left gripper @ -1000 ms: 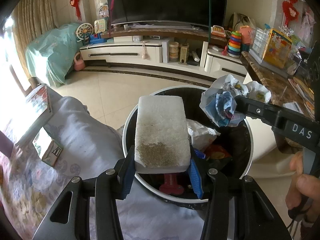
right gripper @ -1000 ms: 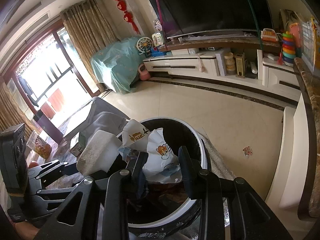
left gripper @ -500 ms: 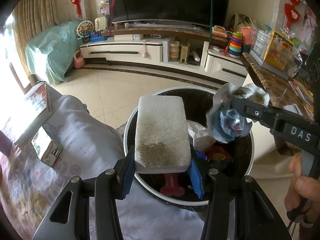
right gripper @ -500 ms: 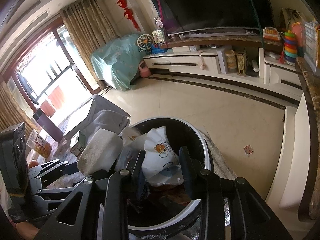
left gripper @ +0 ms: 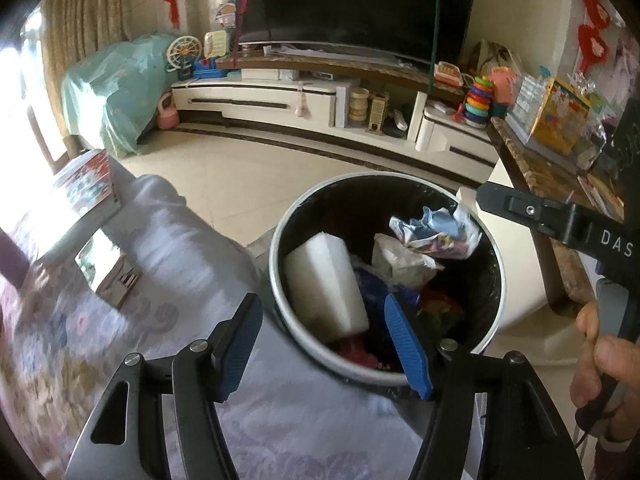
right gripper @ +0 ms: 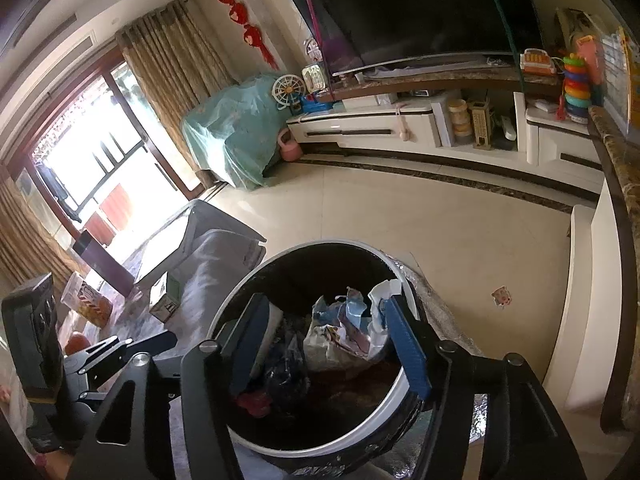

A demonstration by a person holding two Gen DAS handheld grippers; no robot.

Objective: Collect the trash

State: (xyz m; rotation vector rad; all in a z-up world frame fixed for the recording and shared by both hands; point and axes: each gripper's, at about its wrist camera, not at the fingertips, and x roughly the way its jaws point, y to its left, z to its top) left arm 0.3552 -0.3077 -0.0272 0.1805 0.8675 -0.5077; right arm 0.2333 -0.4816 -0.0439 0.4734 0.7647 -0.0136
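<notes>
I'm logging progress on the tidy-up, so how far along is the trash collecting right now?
Done: the white foam block and the crumpled wrapper both lie inside the bin, on top of other rubbish. In hand: nothing; the left gripper and right gripper are opening above the bin with nothing between the jaws. Left: small boxes on the cloth-covered table might be next, though that's uncertain.

a home living room: a big dark television point(right gripper: 420, 12) stands on a long white media cabinet point(right gripper: 400, 128), toys piled at its right end, red hanging ornaments and curtained balcony doors off to its left, pale tiled floor before it.
</notes>
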